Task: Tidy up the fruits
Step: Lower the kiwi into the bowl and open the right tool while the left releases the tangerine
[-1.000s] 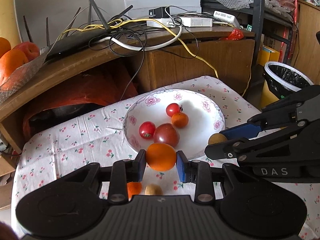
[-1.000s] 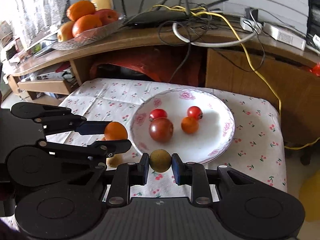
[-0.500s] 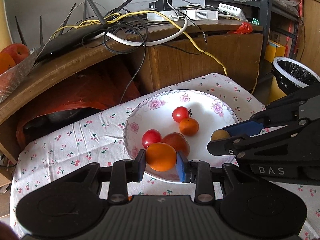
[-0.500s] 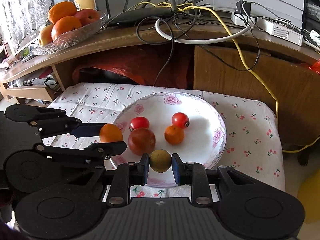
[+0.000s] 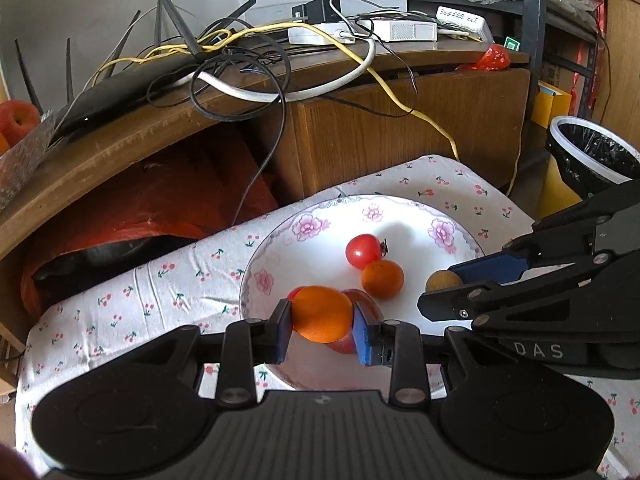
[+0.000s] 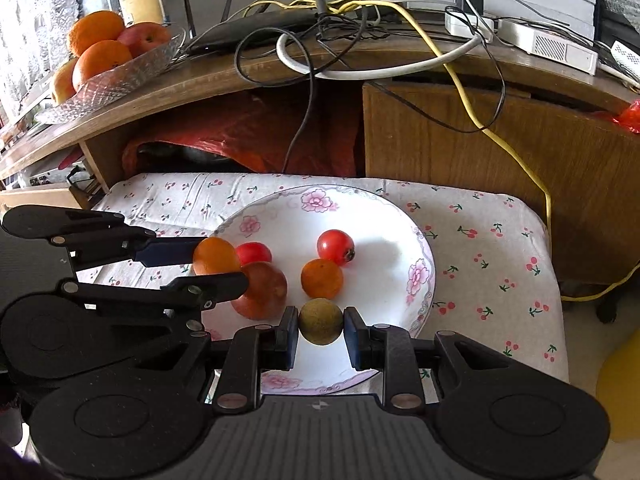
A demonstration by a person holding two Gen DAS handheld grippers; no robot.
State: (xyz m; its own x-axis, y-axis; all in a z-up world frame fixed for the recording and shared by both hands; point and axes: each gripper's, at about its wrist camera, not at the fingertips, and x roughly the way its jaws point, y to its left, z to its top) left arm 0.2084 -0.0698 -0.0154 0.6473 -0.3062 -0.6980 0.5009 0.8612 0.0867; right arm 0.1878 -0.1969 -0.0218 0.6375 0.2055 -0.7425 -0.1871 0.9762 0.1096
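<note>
A white floral plate (image 5: 308, 224) (image 6: 420, 272) sits on the cherry-print tablecloth (image 5: 172, 268). On it lie a small red tomato (image 5: 363, 251) (image 6: 335, 247), a small orange (image 5: 382, 279) (image 6: 322, 278), a large dark red tomato (image 6: 262, 290) and another red tomato (image 6: 253, 252). My left gripper (image 5: 322, 320) (image 6: 218, 262) is shut on an orange fruit (image 5: 322, 314) above the plate's near left part. My right gripper (image 6: 321, 330) (image 5: 444, 282) is shut on a small brown-green round fruit (image 6: 321, 321) over the plate's near edge.
A wooden desk (image 5: 132, 132) with a router, white boxes and tangled cables stands behind the table. A glass bowl (image 6: 116, 76) of oranges and apples rests on it at the left. A lined bin (image 5: 592, 152) stands at the right. Red plastic lies under the desk.
Both grippers have moved forward over the plate with their fruits held. The loose fruit pieces on the cloth near me have dropped out of view.
</note>
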